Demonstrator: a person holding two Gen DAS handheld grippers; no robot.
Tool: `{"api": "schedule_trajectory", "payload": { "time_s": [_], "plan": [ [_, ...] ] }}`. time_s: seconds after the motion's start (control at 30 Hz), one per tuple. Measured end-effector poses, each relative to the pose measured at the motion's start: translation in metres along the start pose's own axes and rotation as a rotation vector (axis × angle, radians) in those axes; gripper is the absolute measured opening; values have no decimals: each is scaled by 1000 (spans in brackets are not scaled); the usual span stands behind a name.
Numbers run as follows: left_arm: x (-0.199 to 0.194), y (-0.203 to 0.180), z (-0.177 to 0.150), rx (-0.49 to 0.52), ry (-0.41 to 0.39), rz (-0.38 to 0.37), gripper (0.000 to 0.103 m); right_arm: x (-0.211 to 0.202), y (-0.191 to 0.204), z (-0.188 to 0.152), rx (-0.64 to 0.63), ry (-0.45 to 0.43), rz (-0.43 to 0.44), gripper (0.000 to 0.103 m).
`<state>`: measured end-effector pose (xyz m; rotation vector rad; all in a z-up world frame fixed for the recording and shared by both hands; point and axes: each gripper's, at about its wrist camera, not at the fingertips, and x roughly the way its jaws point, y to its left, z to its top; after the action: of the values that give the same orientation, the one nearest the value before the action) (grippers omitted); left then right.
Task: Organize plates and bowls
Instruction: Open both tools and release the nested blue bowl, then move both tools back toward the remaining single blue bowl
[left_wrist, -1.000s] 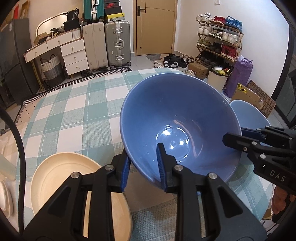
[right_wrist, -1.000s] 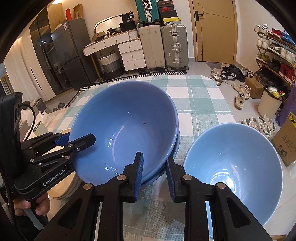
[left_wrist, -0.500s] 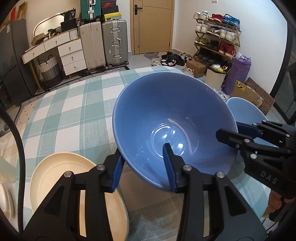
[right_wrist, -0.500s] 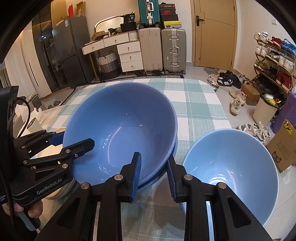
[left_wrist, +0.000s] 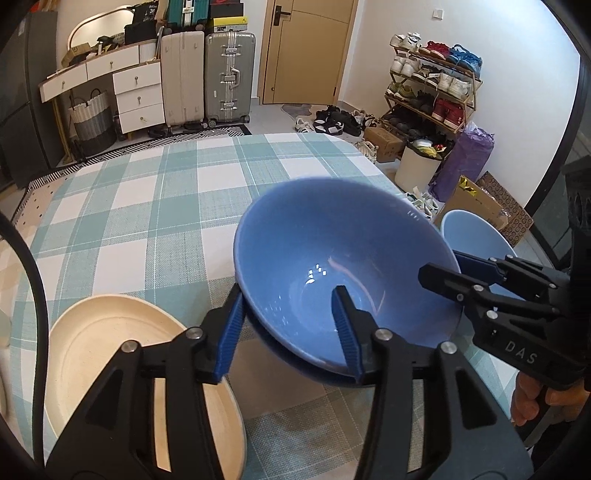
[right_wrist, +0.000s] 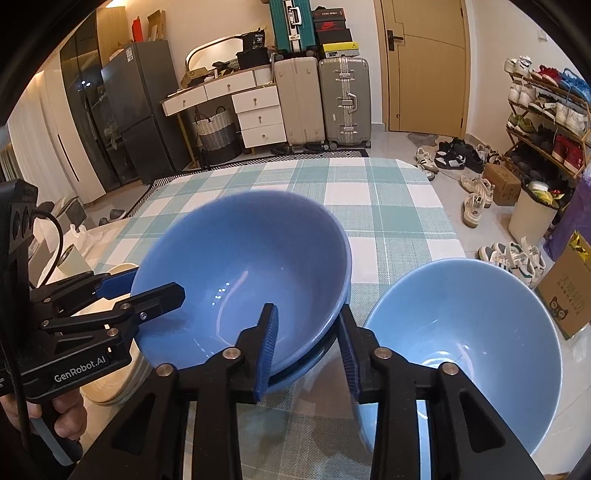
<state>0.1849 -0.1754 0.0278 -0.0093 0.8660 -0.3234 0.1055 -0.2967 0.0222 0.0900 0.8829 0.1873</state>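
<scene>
A dark blue bowl (left_wrist: 332, 258) sits nested in a second blue bowl (left_wrist: 295, 363) on the checked tablecloth (left_wrist: 147, 206). My left gripper (left_wrist: 288, 332) straddles the stack's near rim, one finger inside and one outside. Its jaws are opening and the pads stand clear of the rim. From the other side my right gripper (right_wrist: 306, 347) straddles the rim of the same stack (right_wrist: 243, 273). Its jaws are also opening, with a gap on both sides. A light blue bowl (right_wrist: 461, 332) stands just right of the stack.
A cream plate (left_wrist: 110, 354) lies left of the stack, under my left gripper; in the right wrist view it is a small pile of plates (right_wrist: 118, 384). The table's right edge (right_wrist: 443, 236) drops to a floor with shoes and a cardboard box (right_wrist: 569, 295).
The upper blue bowl has sunk from a raised, tilted hold into the lower bowl. Both grippers have spread their jaws off its rim, the left one wider.
</scene>
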Motion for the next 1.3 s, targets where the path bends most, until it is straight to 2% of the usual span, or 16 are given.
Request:
{"api": "schedule_trajectory", "payload": {
  "time_s": [0.17, 0.23, 0.3, 0.43, 0.5, 0.57, 0.67, 0.7, 0.77, 0.8, 1.07, 1.3],
  "plan": [
    [8, 6, -2, -28, 39, -26, 57, 2, -7, 1, 36, 9, 31, 40],
    [8, 9, -4, -42, 41, -40, 69, 2, -8, 2, 43, 11, 43, 41],
    [5, 11, -5, -51, 30, -51, 75, 1, -8, 3, 46, 9, 57, 45],
    [4, 15, -4, -63, 30, -65, 77, -4, -7, 3, 35, -8, 48, 50],
    [4, 18, -4, -72, 30, -64, 78, -7, -8, 3, 43, -13, 55, 57],
    [3, 19, -5, -73, 28, -59, 80, -10, -10, 4, 57, -26, 68, 76],
    [-1, 17, -6, -69, 24, -56, 83, -17, -12, 5, 66, -45, 80, 87],
    [-2, 17, -6, -68, 22, -57, 85, -20, -13, 6, 68, -51, 80, 89],
    [-5, 15, -6, -68, 15, -58, 94, -25, -14, 7, 72, -64, 79, 99],
    [-7, 15, -6, -70, 12, -57, 100, -28, -15, 7, 73, -72, 78, 101],
    [-23, 3, -9, -63, -7, -72, 101, -64, -32, 10, 107, -147, 20, 102],
    [-29, -25, -21, -25, 6, -95, 101, -93, -48, 7, 136, -191, -27, 102]
  ]
}}
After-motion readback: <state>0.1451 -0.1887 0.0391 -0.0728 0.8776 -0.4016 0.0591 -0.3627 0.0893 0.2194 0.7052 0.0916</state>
